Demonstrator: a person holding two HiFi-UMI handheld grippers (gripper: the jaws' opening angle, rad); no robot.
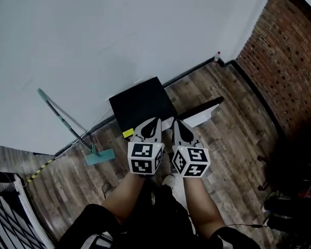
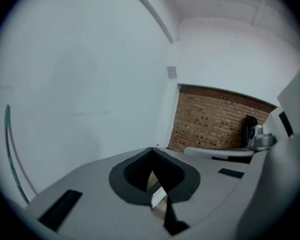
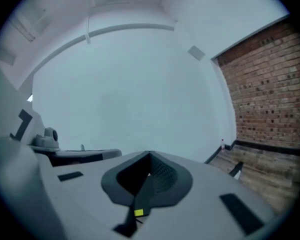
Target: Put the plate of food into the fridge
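Note:
No plate of food shows in any view. A small black fridge (image 1: 142,107) stands against the white wall, and its door (image 1: 201,111) hangs open to the right. I hold both grippers side by side just in front of it, pointing at it. The left gripper (image 1: 155,122) has its jaws together with nothing between them, as the left gripper view (image 2: 152,153) also shows. My right gripper (image 1: 177,124) is shut and empty too, its jaws meeting in the right gripper view (image 3: 149,158). Each gripper view shows the other gripper beside it.
A teal floor squeegee (image 1: 99,157) leans on the wall left of the fridge. A brick wall (image 1: 290,61) runs along the right, with a small bottle (image 1: 216,57) in the corner. Dark equipment (image 1: 290,201) sits at lower right, and a black rack (image 1: 5,211) at lower left.

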